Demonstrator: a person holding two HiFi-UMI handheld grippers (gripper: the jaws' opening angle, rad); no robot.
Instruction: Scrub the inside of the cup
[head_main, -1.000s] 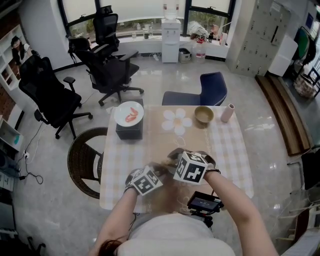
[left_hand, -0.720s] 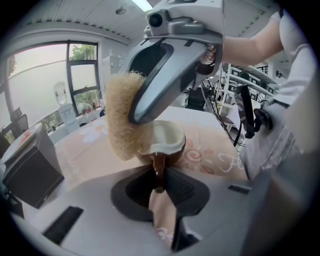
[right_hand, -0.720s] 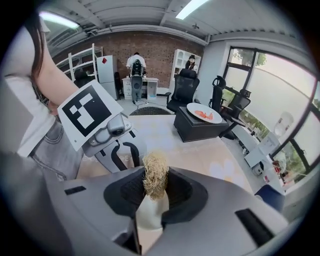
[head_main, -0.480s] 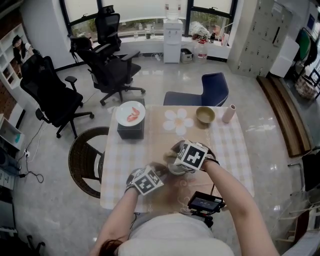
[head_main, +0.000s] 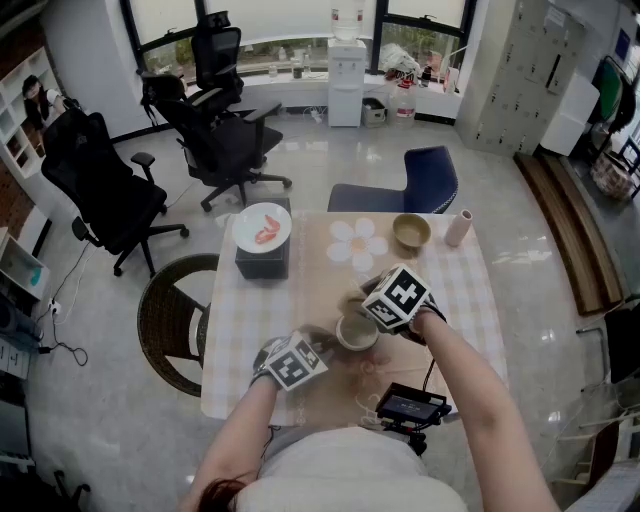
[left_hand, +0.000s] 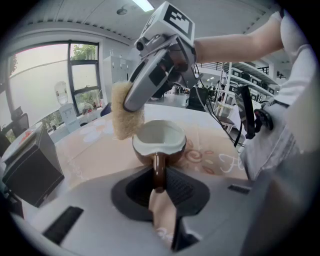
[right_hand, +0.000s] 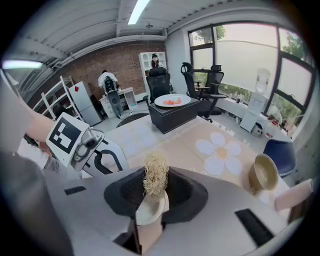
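We had the left hand-held gripper (left_hand: 157, 176) clamped on the brown cup's (left_hand: 159, 143) handle, over the desk (head_main: 455, 290). The right hand-held gripper (right_hand: 150, 200) pinched a loofah scrubber (right_hand: 155, 176) at the cup's rim.

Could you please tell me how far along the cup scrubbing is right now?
Done: the left gripper is shut on the handle of the brown cup, and the right gripper is shut on a loofah scrubber.
In hand: the scrubber sits beside the rim, outside the cup.
Left: scrubbing the white interior itself.
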